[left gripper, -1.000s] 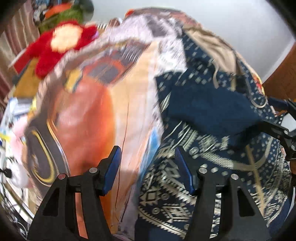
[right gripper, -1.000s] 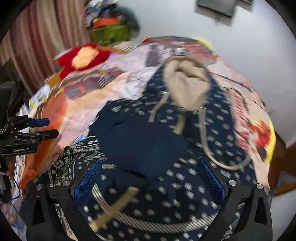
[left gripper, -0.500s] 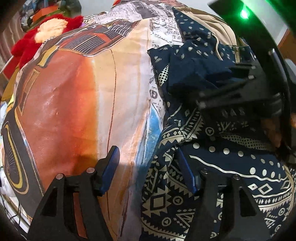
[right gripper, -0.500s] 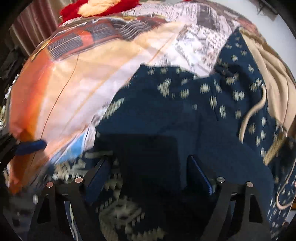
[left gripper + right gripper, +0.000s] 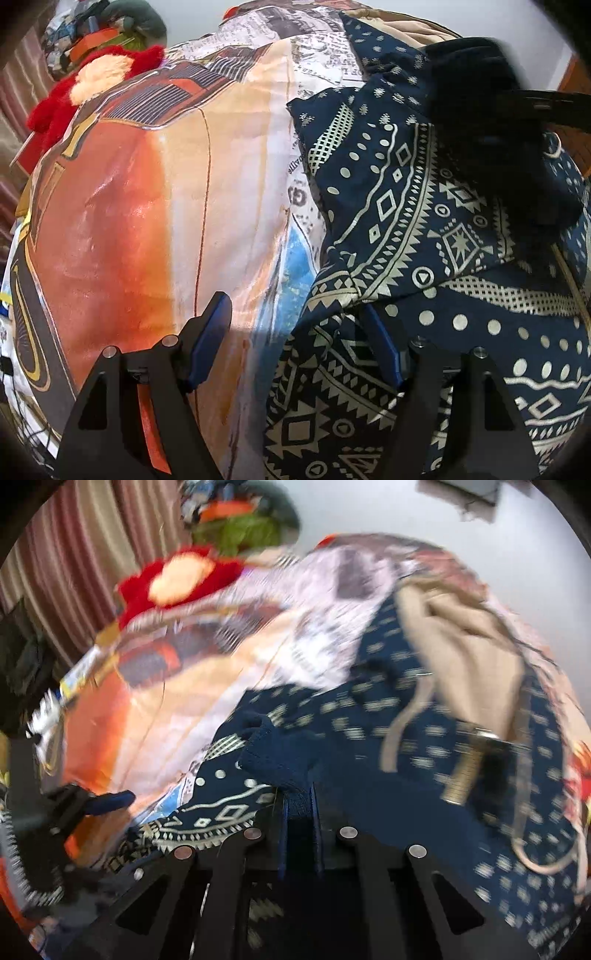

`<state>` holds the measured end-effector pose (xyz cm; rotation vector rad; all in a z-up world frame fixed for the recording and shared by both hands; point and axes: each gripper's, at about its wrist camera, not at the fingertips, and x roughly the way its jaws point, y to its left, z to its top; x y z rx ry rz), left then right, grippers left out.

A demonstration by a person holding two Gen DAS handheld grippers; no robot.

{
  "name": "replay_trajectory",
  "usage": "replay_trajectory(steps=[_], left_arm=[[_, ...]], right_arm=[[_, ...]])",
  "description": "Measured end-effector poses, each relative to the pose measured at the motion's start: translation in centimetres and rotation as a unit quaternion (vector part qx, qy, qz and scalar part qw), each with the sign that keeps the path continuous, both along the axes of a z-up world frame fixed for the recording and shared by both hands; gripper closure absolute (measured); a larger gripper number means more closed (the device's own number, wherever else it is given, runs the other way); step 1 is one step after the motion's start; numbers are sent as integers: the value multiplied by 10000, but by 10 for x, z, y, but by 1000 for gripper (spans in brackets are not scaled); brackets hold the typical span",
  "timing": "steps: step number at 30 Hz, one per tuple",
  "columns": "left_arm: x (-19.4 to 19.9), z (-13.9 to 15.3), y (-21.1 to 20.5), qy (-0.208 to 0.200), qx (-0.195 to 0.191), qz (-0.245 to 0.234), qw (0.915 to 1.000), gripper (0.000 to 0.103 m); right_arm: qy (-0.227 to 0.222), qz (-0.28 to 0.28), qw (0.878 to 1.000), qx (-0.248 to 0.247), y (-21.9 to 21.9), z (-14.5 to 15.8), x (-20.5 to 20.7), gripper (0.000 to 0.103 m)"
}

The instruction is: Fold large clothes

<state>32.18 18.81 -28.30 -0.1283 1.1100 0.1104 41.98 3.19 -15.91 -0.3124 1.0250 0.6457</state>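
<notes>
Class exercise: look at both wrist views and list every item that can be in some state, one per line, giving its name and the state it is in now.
Right claw: shut on the hoodie's plain navy cuff.
Left claw: open, jaws just been widening, hoodie edge between them, not pinched.
Patterned navy hoodie: crumpled, unfolded, lying on the bedspread.
Bedspread: spread out flat.
Red plush toy: lying at the far edge.

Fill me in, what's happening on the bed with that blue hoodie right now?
A person is folding a navy patterned hoodie spread on a printed bedsheet. The right gripper has just closed and is pinched on the hoodie's plain navy cuff. The left gripper is open, its jaws having just been widening, poised over the hoodie's left edge with nothing pinched yet. A red plush toy lies at the bed's far end.
</notes>
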Motion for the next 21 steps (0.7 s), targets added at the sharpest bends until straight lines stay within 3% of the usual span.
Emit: replay_trajectory(steps=[10, 15, 21], left_arm=[[1, 18, 22, -196, 5, 1077, 9940, 36], [3, 13, 15, -128, 343, 1149, 9927, 36], [4, 7, 3, 16, 910, 962, 9912, 36]], right_arm=[[-295, -1173, 9897, 765, -139, 71, -4, 95], [-284, -1670, 9824, 784, -197, 72, -9, 95], [-112, -2242, 9735, 427, -252, 44, -8, 95]])
